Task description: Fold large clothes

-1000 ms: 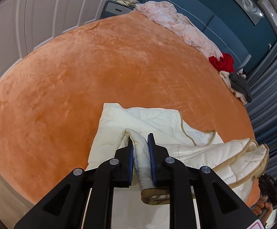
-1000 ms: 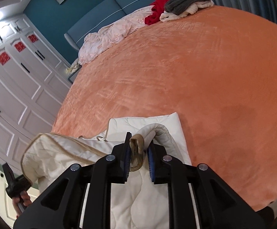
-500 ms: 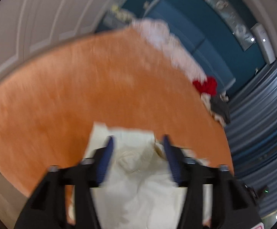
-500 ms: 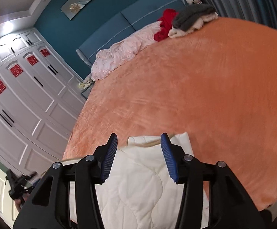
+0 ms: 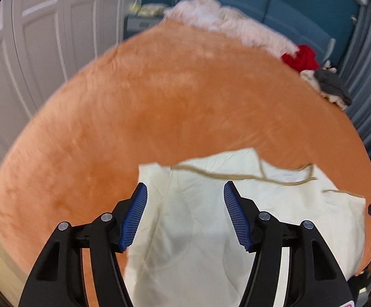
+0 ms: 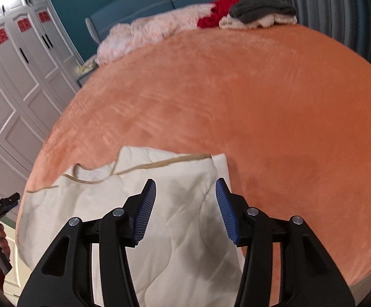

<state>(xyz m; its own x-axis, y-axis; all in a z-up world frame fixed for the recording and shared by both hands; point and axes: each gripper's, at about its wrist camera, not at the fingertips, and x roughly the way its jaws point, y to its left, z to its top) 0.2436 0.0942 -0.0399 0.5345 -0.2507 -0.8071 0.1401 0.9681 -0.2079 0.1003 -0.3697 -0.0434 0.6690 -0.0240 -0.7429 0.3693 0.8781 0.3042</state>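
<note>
Both grippers, left (image 5: pixel 185 213) and right (image 6: pixel 185 209), hang with jaws just spread apart, gripping nothing, above the cream quilted garment (image 5: pixel 193 235) lying folded at the near edge of the orange bedspread (image 6: pixel 236 97). Pink bedding (image 6: pixel 144 33), red cloth (image 6: pixel 218 10) and grey knitwear (image 6: pixel 262 10) sit well apart by the headboard.

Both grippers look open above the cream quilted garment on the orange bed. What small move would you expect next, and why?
Probably both lower to pinch the near edge for another fold. The left gripper and right gripper have just opened and hold nothing; the cream garment lies flat, folded once, its tan-trimmed edge at the far side.
</note>
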